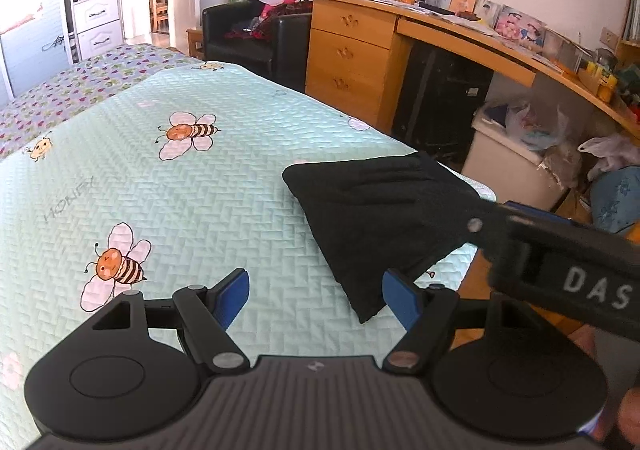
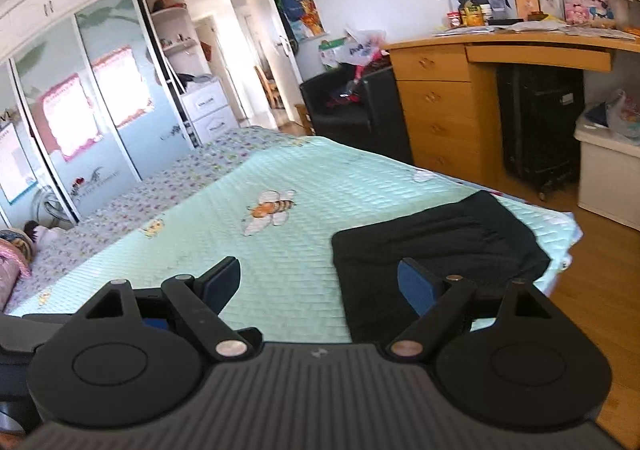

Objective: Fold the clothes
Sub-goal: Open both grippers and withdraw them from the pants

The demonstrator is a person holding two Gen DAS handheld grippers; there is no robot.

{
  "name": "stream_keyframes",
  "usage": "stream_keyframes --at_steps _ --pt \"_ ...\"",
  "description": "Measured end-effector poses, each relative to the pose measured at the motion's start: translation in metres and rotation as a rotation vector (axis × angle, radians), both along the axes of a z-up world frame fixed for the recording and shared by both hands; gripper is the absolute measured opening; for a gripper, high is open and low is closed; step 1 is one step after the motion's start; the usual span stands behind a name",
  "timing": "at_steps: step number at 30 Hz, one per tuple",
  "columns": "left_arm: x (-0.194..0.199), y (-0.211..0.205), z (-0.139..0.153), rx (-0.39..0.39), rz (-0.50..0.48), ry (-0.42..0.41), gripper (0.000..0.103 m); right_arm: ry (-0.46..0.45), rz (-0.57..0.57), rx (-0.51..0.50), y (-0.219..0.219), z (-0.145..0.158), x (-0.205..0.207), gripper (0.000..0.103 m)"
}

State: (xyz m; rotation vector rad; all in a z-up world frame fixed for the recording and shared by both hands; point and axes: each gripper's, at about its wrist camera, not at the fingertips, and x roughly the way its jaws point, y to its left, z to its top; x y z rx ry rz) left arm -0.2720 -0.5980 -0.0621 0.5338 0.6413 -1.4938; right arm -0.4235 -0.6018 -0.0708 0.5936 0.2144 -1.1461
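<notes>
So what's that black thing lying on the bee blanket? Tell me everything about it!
It is a black garment, soft, dark cloth with shallow wrinkles, already folded into a flat, roughly rectangular bundle. It lies near the corner of the bed, resting on the mint green bee blanket. No label or print can be made out, so what kind of clothing it is stays unclear. The left hand-held gripper and the right hand-held gripper are both open beside it, and neither is gripping it.

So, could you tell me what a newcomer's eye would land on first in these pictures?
Probably the black garment, lying folded near the corner of the pale green bee-print bedspread. Next, the two open grippers, left gripper and right gripper, both empty above the bed, and the wooden desk beyond it.
</notes>
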Motion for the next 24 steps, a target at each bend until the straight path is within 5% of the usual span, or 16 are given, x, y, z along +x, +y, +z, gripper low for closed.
stream_keyframes --at_steps 9,18,24 --pt "0.003 0.012 0.007 -0.079 0.052 -0.037 0.084 -0.007 0.012 -0.056 0.013 0.010 -0.003 0.091" --pt "0.010 0.032 0.010 -0.139 0.130 -0.110 0.087 0.048 0.076 -0.261 0.045 0.026 0.010 0.092" --pt "0.016 0.046 0.015 -0.168 0.148 -0.105 0.103 -0.017 0.066 -0.365 0.064 0.035 0.006 0.103"
